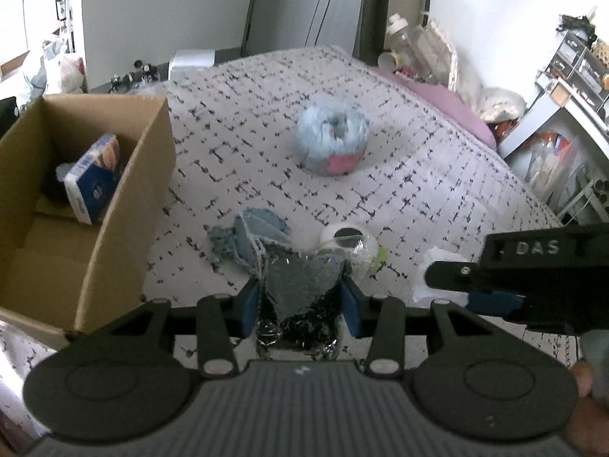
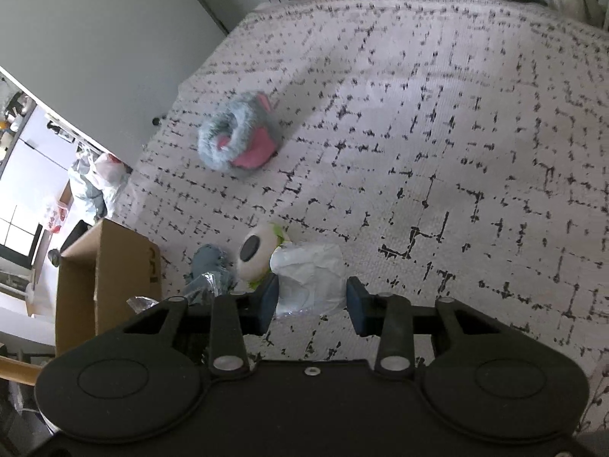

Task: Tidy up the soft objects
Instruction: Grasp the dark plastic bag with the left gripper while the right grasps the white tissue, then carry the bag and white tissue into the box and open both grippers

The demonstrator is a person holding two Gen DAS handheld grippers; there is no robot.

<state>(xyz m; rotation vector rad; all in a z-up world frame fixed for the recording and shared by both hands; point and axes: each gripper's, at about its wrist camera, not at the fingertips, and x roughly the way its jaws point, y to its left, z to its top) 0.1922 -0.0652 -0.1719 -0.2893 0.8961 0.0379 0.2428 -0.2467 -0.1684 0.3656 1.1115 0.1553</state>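
Left tongs, lower centre of the left view, clamp one dark grey cloth in crinkled clear plastic. Right tongs, lower centre of the right view, stand wide apart over one white plastic-wrapped bundle without gripping it. One bed with a black-flecked cover carries the loose items: one denim piece, one white round plush with a black patch, and one blue-and-pink fluffy item further up at centre. One cardboard box, left of frame, contains one blue packet.
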